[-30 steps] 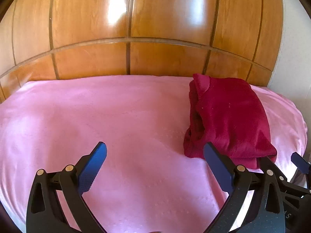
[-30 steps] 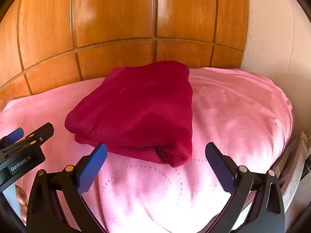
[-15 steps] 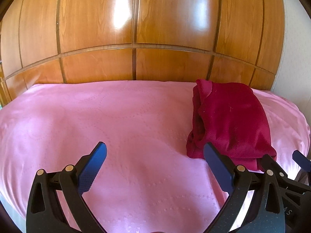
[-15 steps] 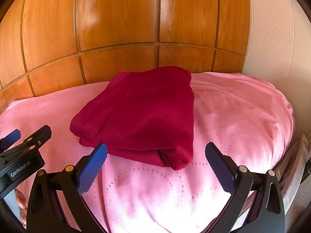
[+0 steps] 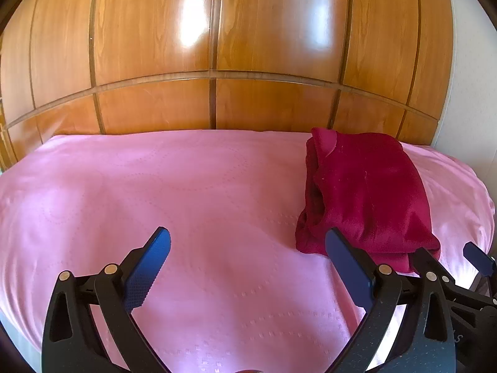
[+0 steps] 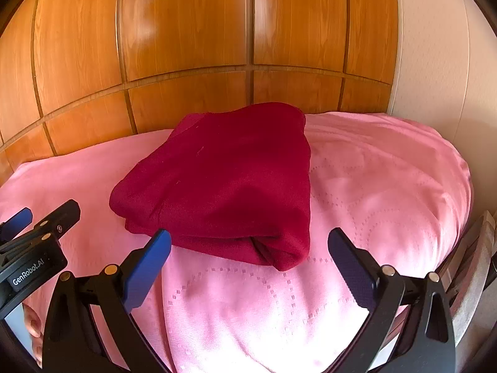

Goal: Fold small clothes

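Folded dark-red garment [image 6: 223,183] lies centre frame on the pink bedspread [image 6: 388,192]. We hold the left gripper [image 5: 245,251] and right gripper [image 6: 248,251] wide, empty. Soft, light, floppy; we judge its near thick edge the best hold.

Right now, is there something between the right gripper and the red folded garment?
Nothing visible. The right gripper is open, and only bare pink bedspread lies between its fingers and the folded red garment.
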A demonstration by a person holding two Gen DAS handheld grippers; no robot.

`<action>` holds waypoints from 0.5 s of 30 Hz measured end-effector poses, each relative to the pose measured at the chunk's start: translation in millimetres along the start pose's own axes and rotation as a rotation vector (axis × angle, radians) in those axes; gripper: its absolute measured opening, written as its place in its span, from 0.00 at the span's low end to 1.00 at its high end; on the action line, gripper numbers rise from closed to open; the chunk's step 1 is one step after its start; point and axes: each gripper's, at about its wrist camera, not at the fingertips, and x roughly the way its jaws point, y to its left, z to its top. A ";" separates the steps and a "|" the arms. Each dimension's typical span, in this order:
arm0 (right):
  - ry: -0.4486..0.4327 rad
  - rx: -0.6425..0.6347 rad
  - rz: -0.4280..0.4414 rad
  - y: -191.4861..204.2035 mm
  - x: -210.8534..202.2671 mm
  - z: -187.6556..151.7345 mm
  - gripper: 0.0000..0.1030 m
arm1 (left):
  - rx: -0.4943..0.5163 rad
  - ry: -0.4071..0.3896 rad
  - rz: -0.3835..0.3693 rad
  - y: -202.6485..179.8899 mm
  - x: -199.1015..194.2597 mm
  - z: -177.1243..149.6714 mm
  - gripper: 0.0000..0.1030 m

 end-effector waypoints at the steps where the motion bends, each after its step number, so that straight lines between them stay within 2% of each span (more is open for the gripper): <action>1: -0.002 -0.001 -0.001 0.5 -0.3 -0.2 0.98 | -0.002 0.002 0.000 0.1 0.3 -0.1 0.96; 15: -0.002 0.004 -0.001 2.5 -1.9 -1.5 0.98 | -0.005 0.000 0.004 -2.7 -0.6 -1.6 0.96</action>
